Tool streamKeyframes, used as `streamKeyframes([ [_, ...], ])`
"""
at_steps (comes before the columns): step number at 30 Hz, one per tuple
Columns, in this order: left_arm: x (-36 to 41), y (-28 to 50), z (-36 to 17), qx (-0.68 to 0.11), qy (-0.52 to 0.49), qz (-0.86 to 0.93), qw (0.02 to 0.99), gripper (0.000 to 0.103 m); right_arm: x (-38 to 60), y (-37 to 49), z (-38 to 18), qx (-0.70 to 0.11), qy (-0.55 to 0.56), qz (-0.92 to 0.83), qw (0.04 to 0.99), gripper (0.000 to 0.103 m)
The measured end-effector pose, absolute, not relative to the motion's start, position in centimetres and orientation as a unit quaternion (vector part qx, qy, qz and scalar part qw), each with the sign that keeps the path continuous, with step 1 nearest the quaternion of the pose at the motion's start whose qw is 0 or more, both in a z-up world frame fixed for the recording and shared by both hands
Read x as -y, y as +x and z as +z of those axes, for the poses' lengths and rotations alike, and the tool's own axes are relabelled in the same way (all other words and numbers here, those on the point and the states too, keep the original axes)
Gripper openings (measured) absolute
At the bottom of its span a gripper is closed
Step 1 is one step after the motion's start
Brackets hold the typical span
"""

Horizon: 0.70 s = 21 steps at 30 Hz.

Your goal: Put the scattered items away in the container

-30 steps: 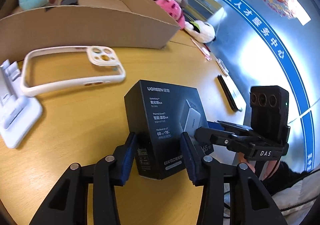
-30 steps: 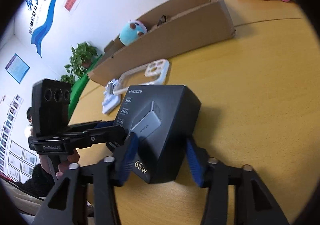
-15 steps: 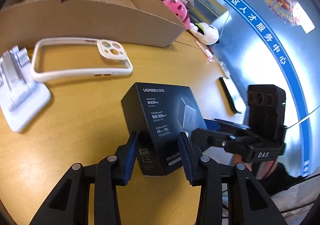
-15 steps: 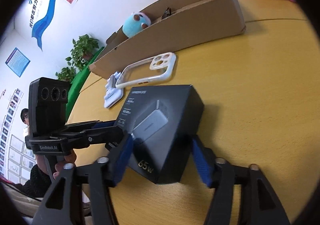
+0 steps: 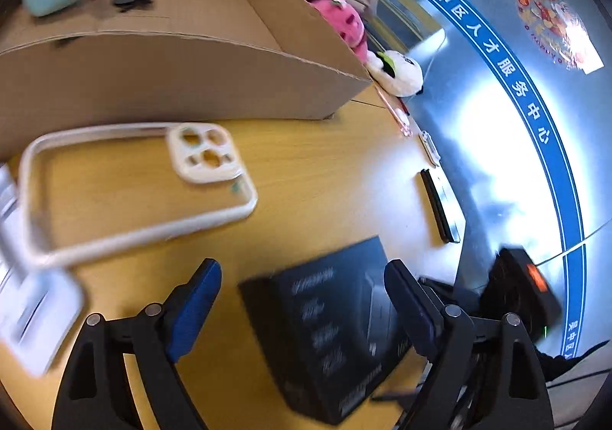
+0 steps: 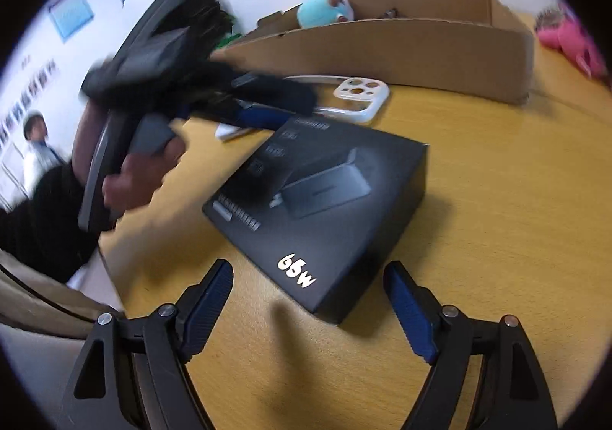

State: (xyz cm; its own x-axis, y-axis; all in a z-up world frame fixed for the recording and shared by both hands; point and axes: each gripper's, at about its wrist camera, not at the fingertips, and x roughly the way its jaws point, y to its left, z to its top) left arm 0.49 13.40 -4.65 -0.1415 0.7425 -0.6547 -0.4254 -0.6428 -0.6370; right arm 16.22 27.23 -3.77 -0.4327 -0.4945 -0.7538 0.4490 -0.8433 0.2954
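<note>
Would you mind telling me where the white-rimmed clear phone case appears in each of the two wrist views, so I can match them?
Left wrist view: the white-rimmed clear phone case lies left of centre on the wooden table, in front of the cardboard box.
Right wrist view: it sits above centre, partly hidden behind the left gripper, beyond the black charger box.
Shared landmark: the cardboard box.

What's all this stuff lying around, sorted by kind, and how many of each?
Plush toys: 3 (light blue plush toy in the box, pink plush toy, white plush toy)
Boxes: 2 (open brown cardboard box, black charger carton marked 65W)
Phone accessories: 2 (clear white-rimmed phone case, white folding phone stand)
Total: 7
</note>
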Motion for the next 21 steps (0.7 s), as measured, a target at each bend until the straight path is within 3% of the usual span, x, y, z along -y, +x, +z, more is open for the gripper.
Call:
streamKeyframes([
  [4, -15.3, 0.9, -5.4, 0.113, -0.511, 0.744, 0.415, 0.076, -26.2, 16.6, -4.1, -0.007, 0.435, -0.867, 0.242, 0.081],
  [14, -13.6, 1.8, -3.2, 0.112, -0.494, 0.770, 0.388, 0.077, -25.4, 18.1, -3.2, -0.015, 0.398, -0.885, 0.241, 0.078],
  [21, -12.9, 1.5, 2.1, 0.072, -0.450, 0.802, 0.386, 0.077, -24.7, 16.9, 0.2, -0.032, 0.367, -0.895, 0.252, 0.078],
])
